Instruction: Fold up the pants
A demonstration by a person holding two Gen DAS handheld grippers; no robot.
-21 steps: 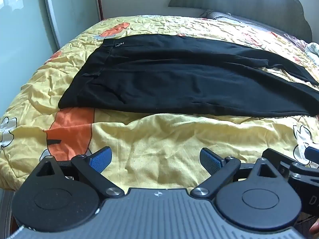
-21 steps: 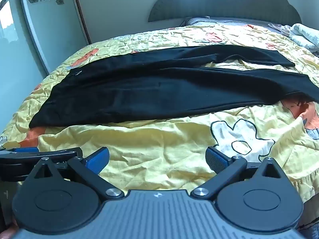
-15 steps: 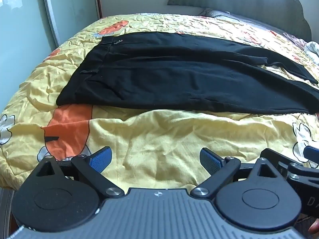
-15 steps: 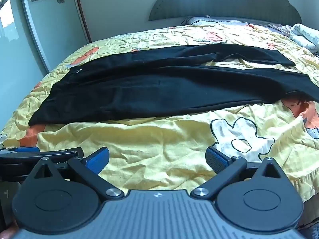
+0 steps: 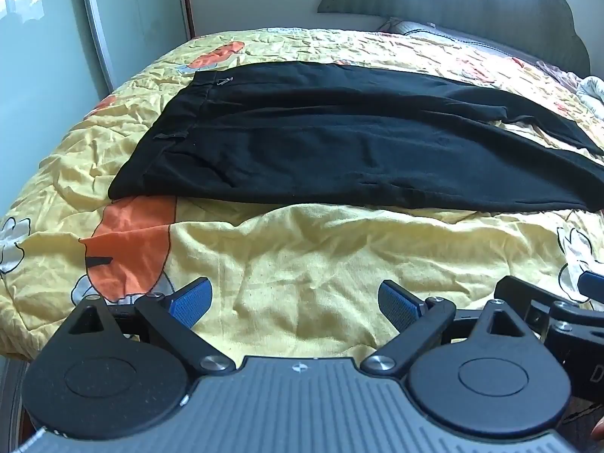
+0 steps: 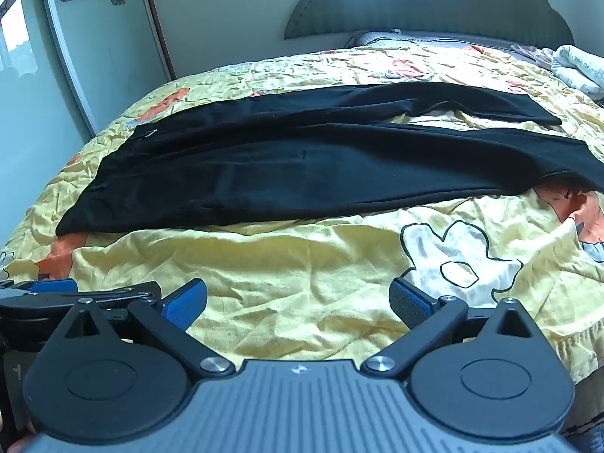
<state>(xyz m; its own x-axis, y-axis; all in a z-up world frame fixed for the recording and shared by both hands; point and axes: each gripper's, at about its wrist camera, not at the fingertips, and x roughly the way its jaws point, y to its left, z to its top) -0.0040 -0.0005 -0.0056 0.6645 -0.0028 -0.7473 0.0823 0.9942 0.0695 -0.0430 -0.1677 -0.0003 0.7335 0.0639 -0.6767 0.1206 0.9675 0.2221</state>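
Observation:
Black pants [image 5: 339, 139] lie flat across a bed, waistband at the left, the two legs stretching right; in the right wrist view the pants [image 6: 309, 162] show their legs slightly apart near the cuffs. My left gripper [image 5: 294, 302] hangs open over the bare yellow cover near the bed's front edge, well short of the pants. My right gripper [image 6: 298, 302] is likewise open over the cover, nothing between its blue pads. Each gripper shows at the edge of the other's view.
The bed wears a crumpled yellow quilt [image 5: 302, 256] with orange and white cartoon prints. A grey headboard [image 6: 434, 11] and pillow stand at the back. White bedding [image 6: 577, 68] is piled at the far right. A mirrored wardrobe door [image 6: 75, 37] runs along the left.
The left wrist view has shifted slightly, with the pants sitting a little higher and further left in it. The right view is nearly unchanged. Both grippers stay open.

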